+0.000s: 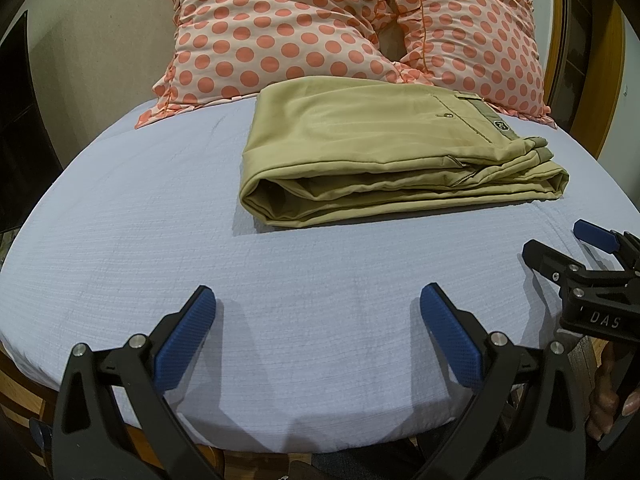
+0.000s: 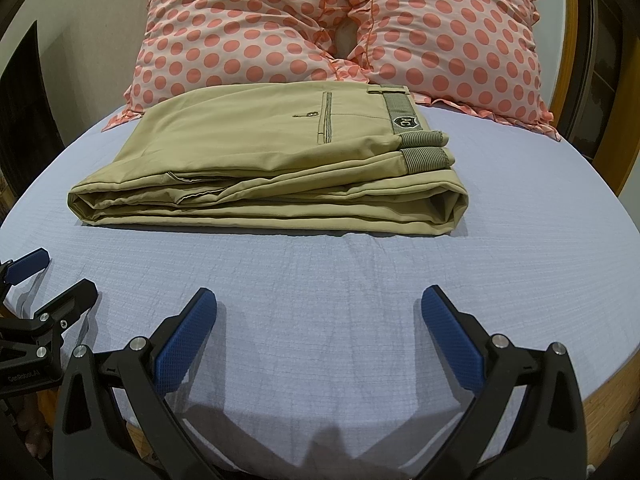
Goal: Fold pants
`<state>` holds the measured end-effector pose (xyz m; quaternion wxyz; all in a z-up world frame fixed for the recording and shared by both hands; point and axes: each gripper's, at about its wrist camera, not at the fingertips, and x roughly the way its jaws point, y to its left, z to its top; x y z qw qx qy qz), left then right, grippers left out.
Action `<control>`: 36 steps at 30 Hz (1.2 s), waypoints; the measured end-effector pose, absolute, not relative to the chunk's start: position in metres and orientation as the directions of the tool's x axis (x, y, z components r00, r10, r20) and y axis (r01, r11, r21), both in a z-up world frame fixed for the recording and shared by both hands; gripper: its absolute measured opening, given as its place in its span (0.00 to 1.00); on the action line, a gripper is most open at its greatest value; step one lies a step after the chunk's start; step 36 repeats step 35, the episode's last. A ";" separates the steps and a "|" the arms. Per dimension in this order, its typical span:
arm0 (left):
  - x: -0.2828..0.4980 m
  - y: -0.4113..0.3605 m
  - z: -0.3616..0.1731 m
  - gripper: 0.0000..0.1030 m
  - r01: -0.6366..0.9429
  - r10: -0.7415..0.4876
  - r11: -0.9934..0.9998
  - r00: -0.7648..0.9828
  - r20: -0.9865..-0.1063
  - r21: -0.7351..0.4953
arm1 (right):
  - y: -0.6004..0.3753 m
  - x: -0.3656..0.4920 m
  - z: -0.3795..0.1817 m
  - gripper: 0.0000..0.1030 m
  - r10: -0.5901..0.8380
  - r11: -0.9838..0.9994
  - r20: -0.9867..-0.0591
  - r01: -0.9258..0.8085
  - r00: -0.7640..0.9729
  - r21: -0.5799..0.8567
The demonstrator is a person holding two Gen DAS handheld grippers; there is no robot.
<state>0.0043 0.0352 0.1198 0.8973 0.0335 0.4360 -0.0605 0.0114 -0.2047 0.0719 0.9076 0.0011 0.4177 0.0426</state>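
Observation:
Khaki pants [image 1: 384, 152] lie folded into a flat stack on the light blue bed sheet [image 1: 160, 220], waistband and back pocket on top at the right; they also show in the right wrist view [image 2: 264, 168]. My left gripper [image 1: 318, 300] is open and empty, low over the sheet, well in front of the pants. My right gripper [image 2: 319, 300] is open and empty too, in front of the pants. Each gripper shows at the edge of the other's view: the right one [image 1: 560, 240] and the left one [image 2: 60, 276], both open.
Two pink polka-dot pillows [image 1: 280, 28] [image 1: 480, 36] lean against the headboard right behind the pants. The wooden bed frame [image 2: 616, 384] runs around the mattress edge. The near sheet [image 2: 320, 260] lies flat between the grippers and the pants.

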 end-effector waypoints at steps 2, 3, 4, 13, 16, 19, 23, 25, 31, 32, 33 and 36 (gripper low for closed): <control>0.004 0.035 0.120 0.98 0.136 -0.079 0.991 0.612 -0.787 0.007 | -0.205 0.011 0.072 0.99 0.078 0.996 -0.758 -0.076 0.647 0.038; 0.004 0.035 0.120 0.98 0.135 -0.078 0.991 0.612 -0.787 0.007 | -0.205 0.011 0.072 0.99 0.078 0.996 -0.758 -0.076 0.647 0.038; 0.004 0.035 0.120 0.98 0.134 -0.077 0.991 0.612 -0.787 0.007 | -0.205 0.011 0.072 0.99 0.078 0.996 -0.758 -0.076 0.647 0.038; 0.008 0.036 0.121 0.98 0.131 -0.077 0.991 0.595 -0.800 0.002 | -0.204 0.011 0.072 0.99 0.078 0.996 -0.757 -0.076 0.649 0.037; 0.008 0.036 0.121 0.98 0.131 -0.077 0.991 0.595 -0.800 0.002 | -0.204 0.011 0.072 0.99 0.078 0.996 -0.757 -0.076 0.649 0.038; 0.008 0.036 0.121 0.98 0.131 -0.077 0.991 0.595 -0.800 0.002 | -0.204 0.011 0.072 0.99 0.078 0.996 -0.757 -0.076 0.648 0.038; 0.008 0.037 0.121 0.98 0.130 -0.077 0.992 0.596 -0.799 0.001 | -0.204 0.011 0.072 0.99 0.078 0.996 -0.757 -0.075 0.648 0.038; 0.009 0.037 0.120 0.98 0.127 -0.075 0.992 0.597 -0.799 0.002 | -0.204 0.011 0.072 0.99 0.078 0.996 -0.757 -0.075 0.649 0.038; 0.010 0.038 0.120 0.98 0.129 -0.075 0.992 0.594 -0.801 0.004 | -0.204 0.011 0.071 0.99 0.077 0.996 -0.757 -0.075 0.649 0.038; 0.010 0.038 0.120 0.98 0.130 -0.075 0.992 0.595 -0.800 0.003 | -0.204 0.011 0.071 0.99 0.077 0.996 -0.757 -0.075 0.649 0.038; 0.010 0.038 0.120 0.98 0.130 -0.075 0.992 0.596 -0.799 0.004 | -0.204 0.011 0.071 0.99 0.077 0.997 -0.757 -0.075 0.649 0.038; 0.010 0.038 0.120 0.98 0.130 -0.075 0.992 0.595 -0.800 0.003 | -0.203 0.011 0.071 0.99 0.077 0.997 -0.757 -0.074 0.649 0.038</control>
